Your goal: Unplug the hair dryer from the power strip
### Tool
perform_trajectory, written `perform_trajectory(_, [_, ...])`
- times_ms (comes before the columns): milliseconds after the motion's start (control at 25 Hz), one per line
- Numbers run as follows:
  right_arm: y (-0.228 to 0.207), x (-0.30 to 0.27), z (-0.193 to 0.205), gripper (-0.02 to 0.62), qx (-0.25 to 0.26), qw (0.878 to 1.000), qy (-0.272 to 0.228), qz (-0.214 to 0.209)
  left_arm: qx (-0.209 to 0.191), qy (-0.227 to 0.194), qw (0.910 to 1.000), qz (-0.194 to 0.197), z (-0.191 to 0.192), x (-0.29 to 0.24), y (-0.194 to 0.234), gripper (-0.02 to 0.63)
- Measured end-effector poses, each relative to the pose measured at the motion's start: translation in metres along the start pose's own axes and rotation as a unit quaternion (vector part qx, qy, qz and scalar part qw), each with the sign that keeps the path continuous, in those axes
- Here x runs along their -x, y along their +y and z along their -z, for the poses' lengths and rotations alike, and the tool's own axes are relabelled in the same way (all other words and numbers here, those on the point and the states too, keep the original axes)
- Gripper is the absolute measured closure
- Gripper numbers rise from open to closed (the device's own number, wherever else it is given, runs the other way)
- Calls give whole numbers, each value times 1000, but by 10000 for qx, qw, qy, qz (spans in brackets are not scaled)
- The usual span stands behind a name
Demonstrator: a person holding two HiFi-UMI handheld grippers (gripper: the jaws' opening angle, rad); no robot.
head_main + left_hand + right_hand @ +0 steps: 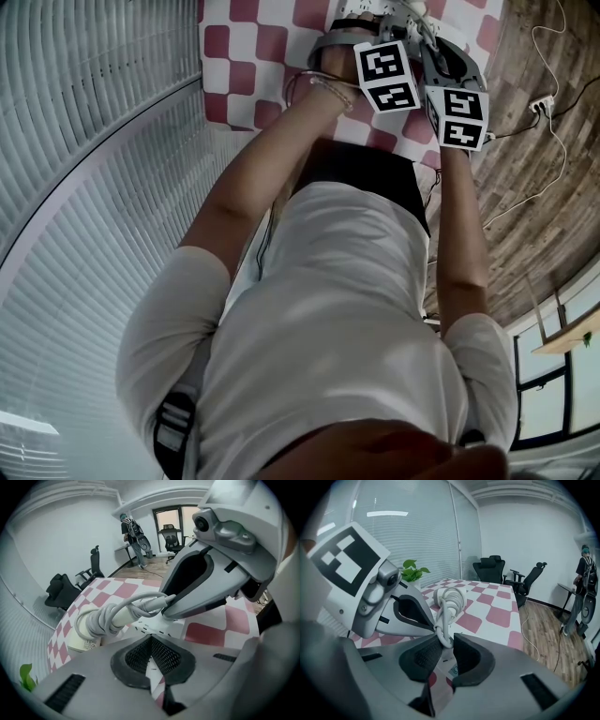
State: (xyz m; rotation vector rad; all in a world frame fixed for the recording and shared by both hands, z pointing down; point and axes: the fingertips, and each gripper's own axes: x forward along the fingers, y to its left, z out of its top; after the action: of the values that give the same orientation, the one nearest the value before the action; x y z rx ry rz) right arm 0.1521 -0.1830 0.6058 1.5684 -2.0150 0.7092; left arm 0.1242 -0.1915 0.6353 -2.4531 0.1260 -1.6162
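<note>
The white hair dryer lies on the red-and-white checked table with its grey cord wound round it. The cord runs to a plug in the white power strip. My right gripper is shut on that plug; in the left gripper view its fingertips show pinching the plug end. My left gripper is shut, tips together and set down on the strip next to the plug. In the head view only the two marker cubes and the person's arms show; the jaws are hidden.
A small green plant stands at the table's far edge by the blinds. Black office chairs and a person stand beyond the table. A white cable trails over the wood floor to the right.
</note>
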Motion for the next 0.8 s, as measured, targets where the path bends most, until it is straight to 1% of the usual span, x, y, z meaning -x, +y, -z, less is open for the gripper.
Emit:
perform_trajectory(200, [-2,1,-2,500,-45,10000,-26,-13,-59,36,10000,-51,-1,0,0,577])
perform_trajectory(320, [0,4,-1,502,21,10000,-48,9,-75,57,9999,-38,-1,1,0,578])
perform_trajectory(440, [0,3,-3,502,-28,9999,-88,-42,-70,63,9999,-66,-1,1,0,577])
perform_trajectory(800, [-1,8,-4,506,-78,9998,-156,1,-117,138,9998,-115,-2,1,-1,578])
